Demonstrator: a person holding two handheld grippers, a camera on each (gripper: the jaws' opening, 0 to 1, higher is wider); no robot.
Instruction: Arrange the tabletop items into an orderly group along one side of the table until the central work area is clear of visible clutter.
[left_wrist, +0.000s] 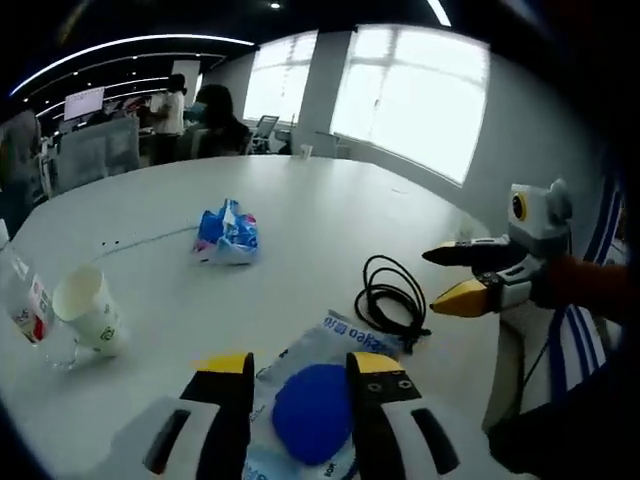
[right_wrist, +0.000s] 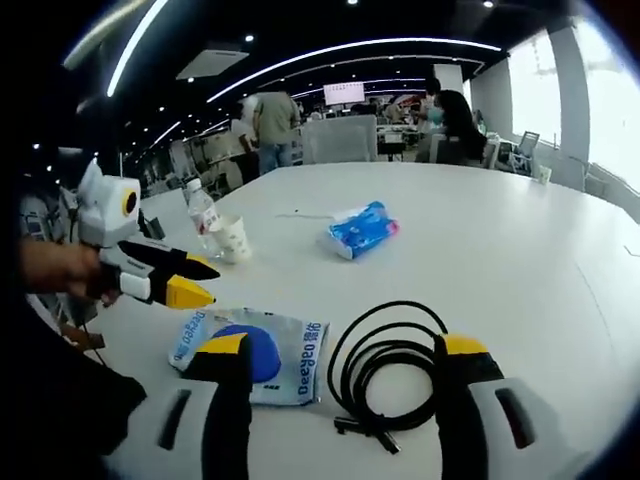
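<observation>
both grippers hover low, jaws spread: left gripper (left_wrist: 300, 372) over the blue-and-white packet (left_wrist: 315, 405), right gripper (right_wrist: 340, 358) straddling the black cable (right_wrist: 385, 365).

Bright windows (left_wrist: 410, 95) fill the wall at twelve o'clock in the left gripper view. People (right_wrist: 265, 120) stand among desks beyond the bench at eleven o'clock in the right gripper view, a lit monitor (right_wrist: 343, 93) behind them under curving ceiling light strips (right_wrist: 350, 48).
</observation>
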